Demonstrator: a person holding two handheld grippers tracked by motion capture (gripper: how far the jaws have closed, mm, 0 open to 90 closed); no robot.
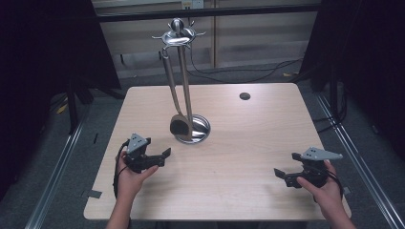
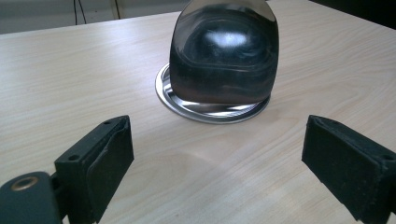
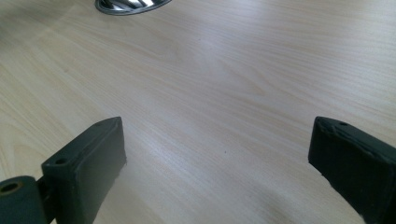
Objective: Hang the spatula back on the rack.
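Jaws of the left gripper (image 1: 162, 157) gape wide, empty, facing the dark rounded spoon bowl (image 2: 224, 53) hanging over the steel stand's round base (image 2: 210, 109). Right gripper (image 1: 282, 175), wide, empty, sits well apart.

I'd say lab/test rig: bare wood table (image 1: 248, 143) w/ dark curtains (image 1: 43, 52) either side, cables (image 1: 239, 74) on floor at 12 o'clock.

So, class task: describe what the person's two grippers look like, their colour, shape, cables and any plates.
Both the left gripper and the right gripper are black, each with two blocky jaws lined with dark padding. Each carries a grey three-cornered plate on top and trails a black cable. The forearms appear bare, with no sleeves in view.
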